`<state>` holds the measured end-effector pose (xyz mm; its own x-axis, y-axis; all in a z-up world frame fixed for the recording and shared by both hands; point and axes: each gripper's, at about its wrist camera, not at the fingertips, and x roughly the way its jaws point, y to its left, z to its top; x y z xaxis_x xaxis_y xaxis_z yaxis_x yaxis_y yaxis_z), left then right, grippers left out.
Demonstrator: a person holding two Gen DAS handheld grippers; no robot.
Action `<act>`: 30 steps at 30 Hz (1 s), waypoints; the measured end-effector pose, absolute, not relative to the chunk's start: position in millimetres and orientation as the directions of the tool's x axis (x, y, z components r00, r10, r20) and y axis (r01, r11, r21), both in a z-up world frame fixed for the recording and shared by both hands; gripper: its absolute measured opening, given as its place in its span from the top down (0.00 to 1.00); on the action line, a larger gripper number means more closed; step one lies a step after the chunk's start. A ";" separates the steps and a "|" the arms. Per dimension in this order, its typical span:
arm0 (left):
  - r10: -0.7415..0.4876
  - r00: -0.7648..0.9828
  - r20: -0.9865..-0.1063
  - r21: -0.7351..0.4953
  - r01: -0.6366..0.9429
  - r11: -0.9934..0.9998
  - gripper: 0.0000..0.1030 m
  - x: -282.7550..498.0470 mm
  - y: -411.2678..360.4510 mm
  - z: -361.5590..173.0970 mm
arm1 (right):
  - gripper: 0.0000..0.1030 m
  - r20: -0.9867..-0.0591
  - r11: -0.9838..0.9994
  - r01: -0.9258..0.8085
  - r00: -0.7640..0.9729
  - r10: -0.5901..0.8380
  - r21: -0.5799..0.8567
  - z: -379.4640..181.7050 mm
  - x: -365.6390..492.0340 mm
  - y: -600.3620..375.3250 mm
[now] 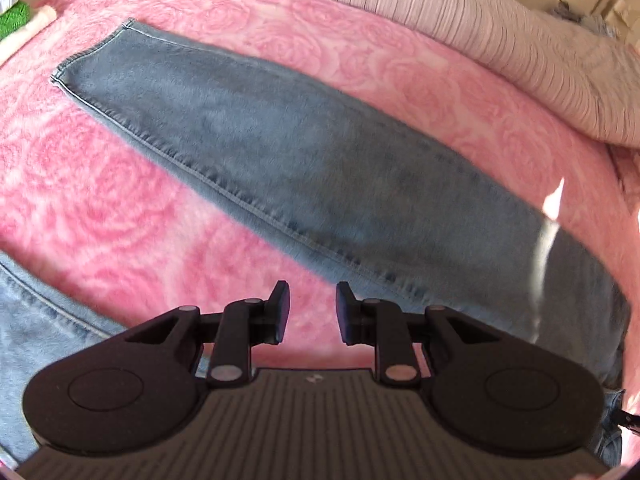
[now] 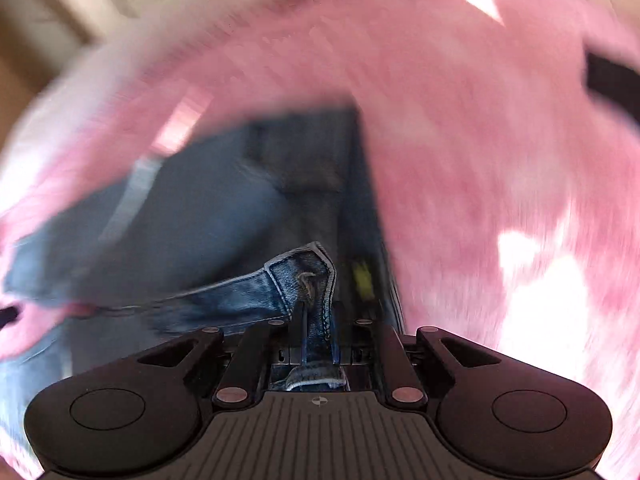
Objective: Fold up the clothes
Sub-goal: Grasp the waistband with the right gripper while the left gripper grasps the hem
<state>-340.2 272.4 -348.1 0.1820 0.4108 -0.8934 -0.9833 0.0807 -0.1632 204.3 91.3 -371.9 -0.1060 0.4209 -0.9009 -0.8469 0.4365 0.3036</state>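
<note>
Blue jeans lie on a pink rose-patterned blanket (image 1: 120,200). One leg (image 1: 280,152) stretches flat from the upper left to the lower right in the left wrist view, and another denim part (image 1: 36,320) lies at the lower left. My left gripper (image 1: 312,300) hovers over the blanket beside the leg's stitched seam, open, with nothing between its fingers. In the blurred right wrist view my right gripper (image 2: 318,320) is shut on a stitched corner of the jeans (image 2: 304,272), which stands up between the pads. The rest of the denim (image 2: 200,208) trails away to the left.
Striped pale bedding (image 1: 480,20) is bunched along the far edge of the blanket. A green object (image 1: 14,20) and a white roll (image 1: 28,32) sit at the upper left. A yellow tag (image 2: 362,276) shows on the jeans. A dark object (image 2: 612,80) lies at the right.
</note>
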 end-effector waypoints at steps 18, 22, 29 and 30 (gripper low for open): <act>0.469 0.058 -0.881 -0.055 -0.998 0.020 0.80 -439.7 223.0 -348.8 | 0.74 -0.866 0.445 -0.891 0.149 0.477 0.092 -370.3 142.3 101.5; 0.487 -0.022 -0.873 -0.038 -0.993 -0.112 0.78 -510.6 206.2 -342.1 | 0.74 -0.875 0.566 -0.815 0.178 0.451 0.126 -342.3 144.0 67.9; 0.480 -0.168 -0.861 -0.085 -0.883 -0.461 0.73 -659.4 172.4 -337.6 | 0.60 -0.869 0.854 -0.430 0.254 0.424 0.292 -321.9 143.2 -59.3; 0.474 -0.173 -0.863 -0.106 -0.856 -0.506 0.72 -676.0 168.7 -339.7 | 0.59 -0.866 0.877 -0.362 0.269 0.421 0.314 -322.4 140.2 -76.5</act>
